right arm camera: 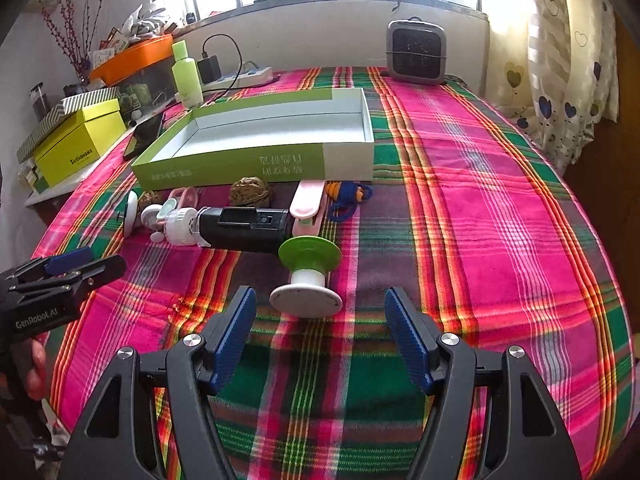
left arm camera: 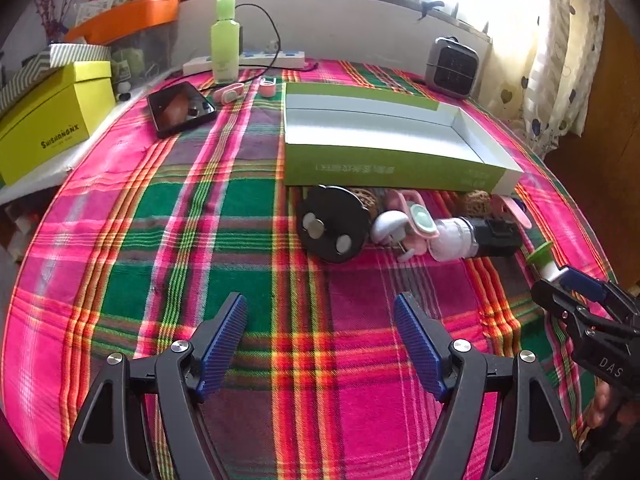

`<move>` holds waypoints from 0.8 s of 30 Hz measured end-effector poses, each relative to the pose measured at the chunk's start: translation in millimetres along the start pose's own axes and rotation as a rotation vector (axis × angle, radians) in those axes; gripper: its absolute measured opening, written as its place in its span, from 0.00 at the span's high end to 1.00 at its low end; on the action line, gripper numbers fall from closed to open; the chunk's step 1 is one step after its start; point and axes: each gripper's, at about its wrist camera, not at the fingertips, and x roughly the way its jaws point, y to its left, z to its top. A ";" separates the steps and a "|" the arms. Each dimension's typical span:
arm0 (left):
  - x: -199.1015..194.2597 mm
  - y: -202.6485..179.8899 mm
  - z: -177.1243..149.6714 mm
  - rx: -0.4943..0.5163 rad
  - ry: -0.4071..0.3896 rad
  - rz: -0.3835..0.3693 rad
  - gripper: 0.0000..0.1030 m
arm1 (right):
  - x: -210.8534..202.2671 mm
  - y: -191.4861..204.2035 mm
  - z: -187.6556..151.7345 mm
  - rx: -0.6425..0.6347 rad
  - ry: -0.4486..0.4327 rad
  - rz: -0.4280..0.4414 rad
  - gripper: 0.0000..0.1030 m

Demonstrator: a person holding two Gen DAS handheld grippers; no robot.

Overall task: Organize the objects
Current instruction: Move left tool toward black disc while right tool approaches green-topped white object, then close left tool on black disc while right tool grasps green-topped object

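A shallow green and white box lies open and empty on the plaid cloth. Along its near side lie small objects: a black disc with two magnets, a white and pink clip-like piece, a black and white cylinder, a pink stick, a ball of rubber bands, a blue cord. A green and white spool lies just beyond my right gripper, which is open. My left gripper is open over bare cloth, short of the black disc.
A phone, a light green bottle, a power strip and a small heater sit at the back. A yellow box stands on a side shelf at left. Bare cloth spreads right of the box.
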 end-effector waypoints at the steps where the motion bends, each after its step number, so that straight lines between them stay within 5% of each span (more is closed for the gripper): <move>1: 1.4 1.1 2.0 -0.001 0.001 -0.001 0.26 | 1.9 0.5 1.3 -0.007 0.007 0.000 0.35; 14: 19.5 3.8 26.2 0.004 0.007 -0.004 0.26 | 12.2 -2.9 12.3 -0.021 0.018 -0.033 0.37; 24: 28.5 2.5 35.9 0.040 0.003 0.027 0.32 | 14.6 -4.4 16.6 -0.016 0.013 -0.046 0.52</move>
